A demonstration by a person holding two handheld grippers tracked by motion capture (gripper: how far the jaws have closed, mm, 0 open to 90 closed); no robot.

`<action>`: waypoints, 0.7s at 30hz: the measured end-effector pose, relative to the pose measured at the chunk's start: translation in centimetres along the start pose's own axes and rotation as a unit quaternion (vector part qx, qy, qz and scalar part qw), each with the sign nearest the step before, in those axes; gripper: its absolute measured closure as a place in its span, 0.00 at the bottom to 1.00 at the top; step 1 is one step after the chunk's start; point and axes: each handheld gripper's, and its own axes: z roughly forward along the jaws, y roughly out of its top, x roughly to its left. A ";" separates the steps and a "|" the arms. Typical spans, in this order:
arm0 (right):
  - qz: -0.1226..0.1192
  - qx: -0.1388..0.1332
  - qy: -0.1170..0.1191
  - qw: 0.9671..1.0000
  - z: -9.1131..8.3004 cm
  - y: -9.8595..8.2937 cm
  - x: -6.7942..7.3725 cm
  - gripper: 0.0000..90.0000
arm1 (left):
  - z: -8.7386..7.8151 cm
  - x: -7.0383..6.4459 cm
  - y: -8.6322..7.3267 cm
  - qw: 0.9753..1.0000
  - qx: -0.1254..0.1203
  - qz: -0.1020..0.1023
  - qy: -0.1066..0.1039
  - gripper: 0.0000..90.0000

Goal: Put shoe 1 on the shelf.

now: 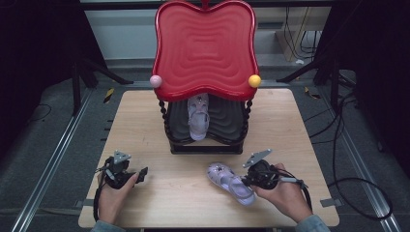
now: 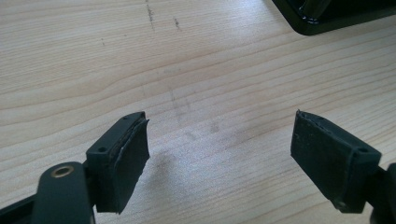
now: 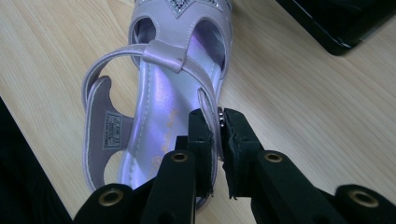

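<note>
A lilac sandal [image 1: 231, 182] lies on the wooden table [image 1: 183, 203] near its front edge, toe pointing away and left. My right gripper [image 1: 247, 181] is shut on the sandal's side strap [image 3: 218, 122]; the jaws pinch the strap by its buckle. A second lilac sandal [image 1: 198, 117] rests on the lower black shelf [image 1: 224, 123] of a small rack with a red wavy top [image 1: 205, 48]. My left gripper [image 1: 141, 175] is at the front left of the table, open, its pads [image 2: 128, 158] wide apart over bare wood.
The rack stands at the table's middle back, with a pink ball [image 1: 155, 80] and a yellow ball [image 1: 254, 80] on its front corners. A corner of its black base [image 2: 327, 18] shows in the left gripper view. Cables [image 1: 348, 169] trail on the floor at the right.
</note>
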 end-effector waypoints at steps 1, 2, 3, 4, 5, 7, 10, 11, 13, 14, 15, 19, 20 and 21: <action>-0.002 0.000 0.004 1.000 0.4 0.2 0.1 0.91 | 0.0 0.0 0.0 1.000 0.001 0.000 0.000 0.20; -0.003 0.004 0.008 1.000 1.1 0.5 0.3 0.91 | 0.0 0.0 0.0 1.000 0.001 0.000 0.001 0.20; -0.003 0.004 0.008 1.000 1.1 0.5 0.3 0.91 | 0.0 0.0 0.0 1.000 0.001 0.000 0.001 0.20; -0.006 0.007 0.009 1.000 1.4 0.6 0.3 0.91 | 0.0 0.1 0.0 1.000 0.001 0.000 0.001 0.20; -0.008 0.011 0.009 1.000 1.7 0.7 0.4 0.90 | 0.0 0.0 0.0 1.000 0.001 -0.002 0.001 0.20; -0.013 0.014 0.006 1.000 2.1 0.8 0.6 0.89 | 0.0 0.1 0.0 1.000 0.002 0.000 0.001 0.20; -0.014 0.023 0.018 0.999 1.9 0.7 0.8 0.72 | 0.1 0.0 -0.1 1.000 0.002 -0.001 0.000 0.20; -0.017 0.024 0.014 0.999 1.6 0.8 0.9 0.68 | 0.1 0.0 -0.1 1.000 0.002 -0.001 0.000 0.20; -0.020 0.024 0.015 0.999 0.9 0.9 1.3 0.63 | 0.0 0.0 -0.1 1.000 0.002 -0.001 -0.001 0.20; -0.020 0.024 0.015 0.999 0.9 0.9 1.3 0.63 | 0.0 0.0 -0.1 1.000 0.001 -0.002 -0.002 0.20; -0.027 0.019 0.006 0.999 0.0 1.0 1.8 0.58 | 0.0 0.0 -0.1 1.000 0.001 -0.001 -0.001 0.20; -0.027 0.011 0.004 1.000 -1.2 1.4 2.4 0.57 | 0.1 0.0 -0.1 1.000 0.002 -0.002 -0.001 0.19; -0.027 0.007 0.004 1.000 -1.5 1.5 2.7 0.57 | 0.1 0.0 -0.1 1.000 0.002 -0.004 -0.001 0.18; -0.028 0.004 0.010 1.000 -1.9 1.8 3.2 0.59 | 0.1 0.0 -0.1 1.000 0.002 -0.004 -0.001 0.17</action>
